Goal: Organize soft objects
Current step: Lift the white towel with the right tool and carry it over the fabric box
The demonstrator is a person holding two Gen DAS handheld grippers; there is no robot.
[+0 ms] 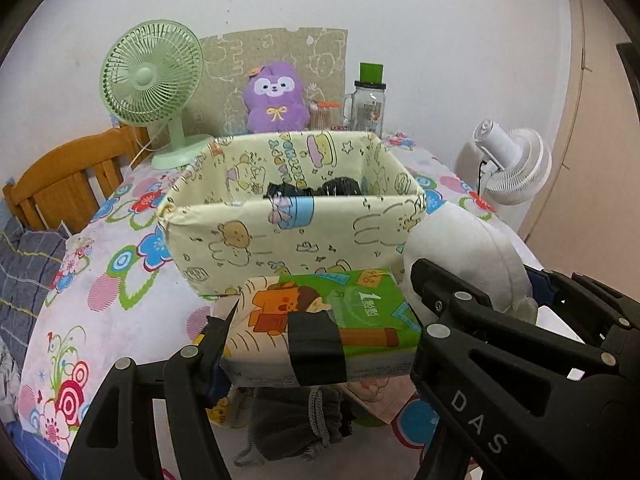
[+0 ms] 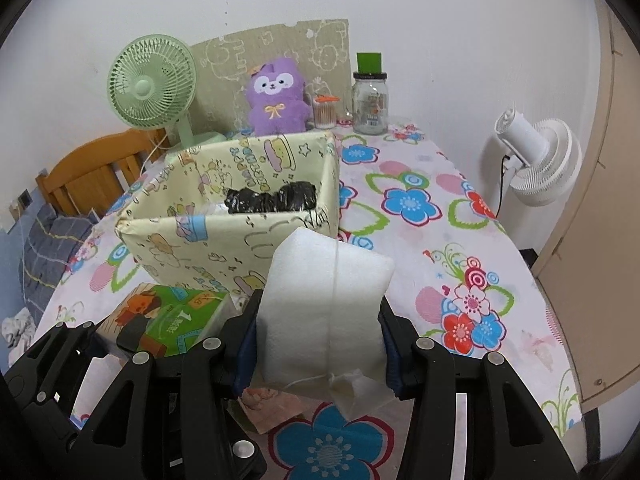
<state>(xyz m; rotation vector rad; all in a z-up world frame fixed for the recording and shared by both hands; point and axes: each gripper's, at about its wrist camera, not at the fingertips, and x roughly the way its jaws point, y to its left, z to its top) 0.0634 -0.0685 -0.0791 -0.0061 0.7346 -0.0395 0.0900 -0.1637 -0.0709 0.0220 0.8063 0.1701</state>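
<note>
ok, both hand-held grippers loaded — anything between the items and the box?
Nothing visible. Tissue pack and white foam pad are held just short of the box's near wall. The open top is clear; only a black bag lies inside at the back.

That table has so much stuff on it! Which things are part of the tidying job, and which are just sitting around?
Part of the job:
- tissue pack, held by the left gripper
- white foam pouch, held by the right gripper
- yellow cartoon box

Just sitting there:
- green fan
- purple plush
- glass jar
- white fan
</note>
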